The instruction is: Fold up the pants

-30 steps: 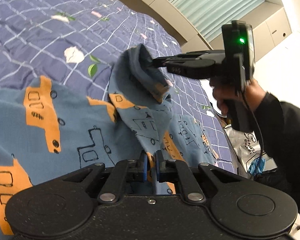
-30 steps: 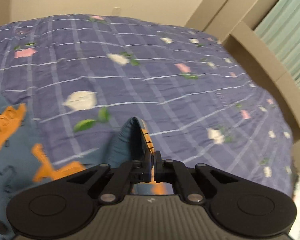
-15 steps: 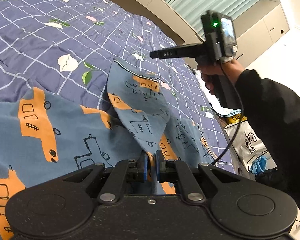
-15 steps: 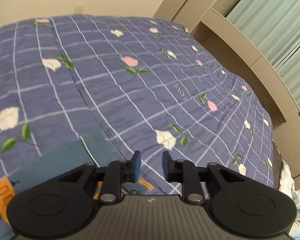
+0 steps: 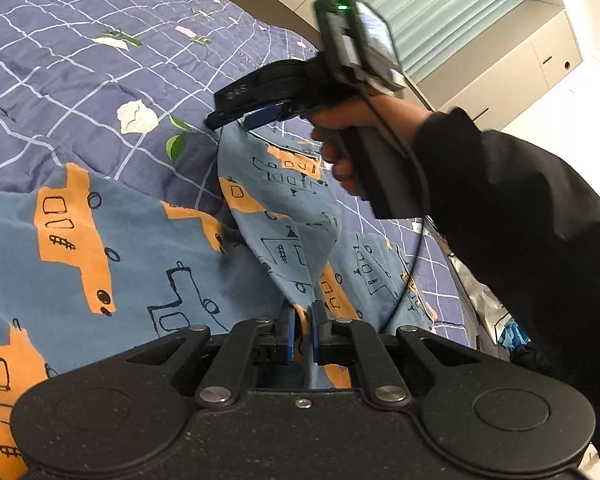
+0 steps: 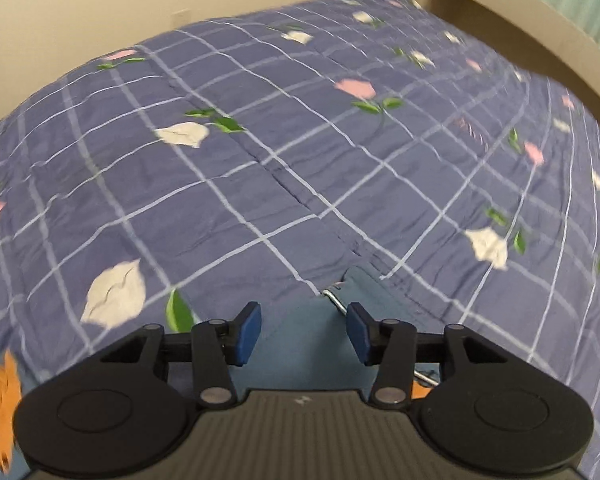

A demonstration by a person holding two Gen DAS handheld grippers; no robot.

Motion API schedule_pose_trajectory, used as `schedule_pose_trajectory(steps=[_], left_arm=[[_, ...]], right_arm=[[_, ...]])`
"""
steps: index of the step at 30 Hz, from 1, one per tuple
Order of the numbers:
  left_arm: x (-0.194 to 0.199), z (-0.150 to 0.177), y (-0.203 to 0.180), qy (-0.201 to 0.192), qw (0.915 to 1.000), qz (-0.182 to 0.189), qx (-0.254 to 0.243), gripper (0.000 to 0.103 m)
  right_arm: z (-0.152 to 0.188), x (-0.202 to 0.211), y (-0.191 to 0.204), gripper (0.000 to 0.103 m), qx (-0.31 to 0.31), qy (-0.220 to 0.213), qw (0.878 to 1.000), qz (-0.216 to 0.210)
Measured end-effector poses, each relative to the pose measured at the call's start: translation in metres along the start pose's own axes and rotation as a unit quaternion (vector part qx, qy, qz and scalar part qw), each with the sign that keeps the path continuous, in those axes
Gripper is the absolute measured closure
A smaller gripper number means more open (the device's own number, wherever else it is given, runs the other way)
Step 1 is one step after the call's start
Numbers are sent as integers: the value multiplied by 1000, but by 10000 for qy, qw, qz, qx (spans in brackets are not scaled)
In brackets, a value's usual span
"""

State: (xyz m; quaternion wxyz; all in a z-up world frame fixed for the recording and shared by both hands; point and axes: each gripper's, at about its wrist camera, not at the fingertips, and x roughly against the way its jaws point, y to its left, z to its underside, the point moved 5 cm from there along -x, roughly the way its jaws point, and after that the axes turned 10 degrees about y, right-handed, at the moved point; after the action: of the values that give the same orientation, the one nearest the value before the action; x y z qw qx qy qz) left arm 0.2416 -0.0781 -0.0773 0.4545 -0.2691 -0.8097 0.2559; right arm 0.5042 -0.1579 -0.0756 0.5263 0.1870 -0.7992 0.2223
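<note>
Blue pants (image 5: 148,264) with orange truck prints lie on the bed. My left gripper (image 5: 302,334) is shut on a fold of the pants at the near edge. One pant leg end (image 5: 284,184) lies folded over toward the far side. My right gripper (image 5: 236,118) hovers open just above the far corner of that leg. In the right wrist view the right gripper (image 6: 302,334) is open wide, with the blue pant edge (image 6: 356,288) lying between and below its fingers, not gripped.
A purple checked quilt (image 6: 260,140) with flower prints covers the bed. A beige headboard ledge (image 6: 540,40) and a green curtain (image 5: 432,12) run along the far side. A plastic bag (image 5: 484,304) lies beside the bed at right.
My right gripper let go of the pant leg end, opened wide and rose, then came down again to the leg's far corner. The leg now lies flatter. My left gripper stayed shut on the pants.
</note>
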Motion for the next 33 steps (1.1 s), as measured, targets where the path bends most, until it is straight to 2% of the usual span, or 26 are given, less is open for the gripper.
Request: schedule_pose_trajectory(steps=[2,3,4,8,13,18,22,26,29,33], left_arm=[[1,0,-1,-6,10000,-12,-15,95],[2,0,-1,-20,10000,-16,-20,95],[4,0,-2,-38,10000,-28,-26,96],[12,-2,-8,-141,9997,-115,-167,96],[23,-6,-25,-262,9975,-266,-592,96],[28,-4,-47,-298,9914,-461,-1190,96],[26,6,-62,-187,9827,-648,-1726,96],[16,25,-70,97,9717,-832,-2209,96],[8,38,-72,305,9642,-989,-2440,96],[1,50,-71,534,9587,-1116,-2562,96]], right_arm=[[1,-5,-1,63,-146,84,9999,1],[3,-5,-2,85,-166,79,9998,-17],[4,-3,-2,99,-164,48,9998,49],[12,17,-10,101,-196,-259,9992,237],[39,75,-47,101,-603,-912,9936,299],[88,138,-89,101,-1011,-1480,9825,506],[147,172,-117,101,-1498,-1744,9715,579],[209,176,-134,101,-2011,-1786,9620,464],[248,162,-138,101,-2358,-1699,9564,295],[291,135,-139,101,-2842,-1586,9455,-8]])
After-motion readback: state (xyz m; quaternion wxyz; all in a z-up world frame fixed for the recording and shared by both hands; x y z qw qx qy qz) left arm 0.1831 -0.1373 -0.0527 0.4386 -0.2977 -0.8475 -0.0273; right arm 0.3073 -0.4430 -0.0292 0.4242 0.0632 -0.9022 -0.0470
